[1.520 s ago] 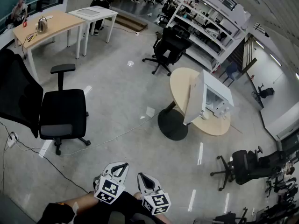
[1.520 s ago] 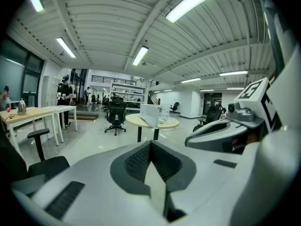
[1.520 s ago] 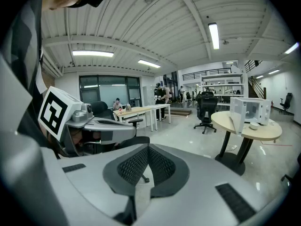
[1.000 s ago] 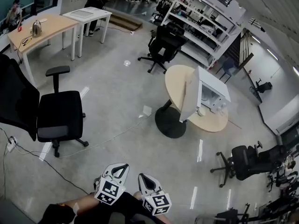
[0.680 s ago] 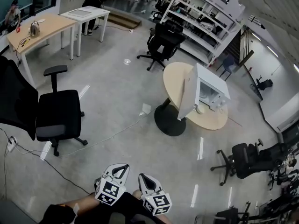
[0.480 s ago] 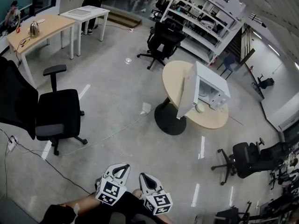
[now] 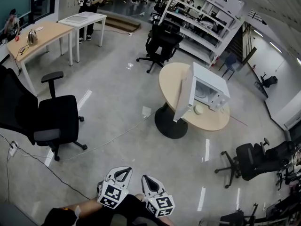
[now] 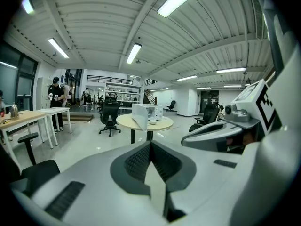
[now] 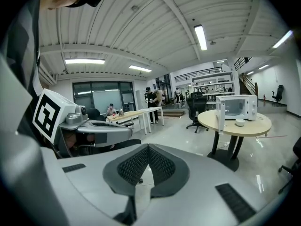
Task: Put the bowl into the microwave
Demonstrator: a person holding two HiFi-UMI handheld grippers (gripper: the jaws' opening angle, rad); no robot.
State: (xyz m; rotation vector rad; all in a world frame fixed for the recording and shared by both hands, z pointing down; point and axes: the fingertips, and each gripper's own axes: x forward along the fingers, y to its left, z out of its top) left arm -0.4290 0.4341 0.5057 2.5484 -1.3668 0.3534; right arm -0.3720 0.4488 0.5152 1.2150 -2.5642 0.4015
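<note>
The white bowl (image 7: pixel 199 109) is set on the round surface (image 7: pixel 170 79), just in front of the microwave (image 7: pixel 211 89), whose door is swung open. The left gripper (image 7: pixel 123 171) and right gripper (image 7: pixel 146 179) are held well apart from it, each with jaws closed together on nothing.

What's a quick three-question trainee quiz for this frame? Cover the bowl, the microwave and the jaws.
1. True or false: the door of the microwave stands open.
2. Where is the bowl? A: inside the microwave. B: on the round table, outside the microwave. C: on top of the microwave.
3. Fill in: the jaws of the left gripper and the right gripper are both ___, with nothing between them.
Key: 1 true; 2 B; 3 shut.
</note>
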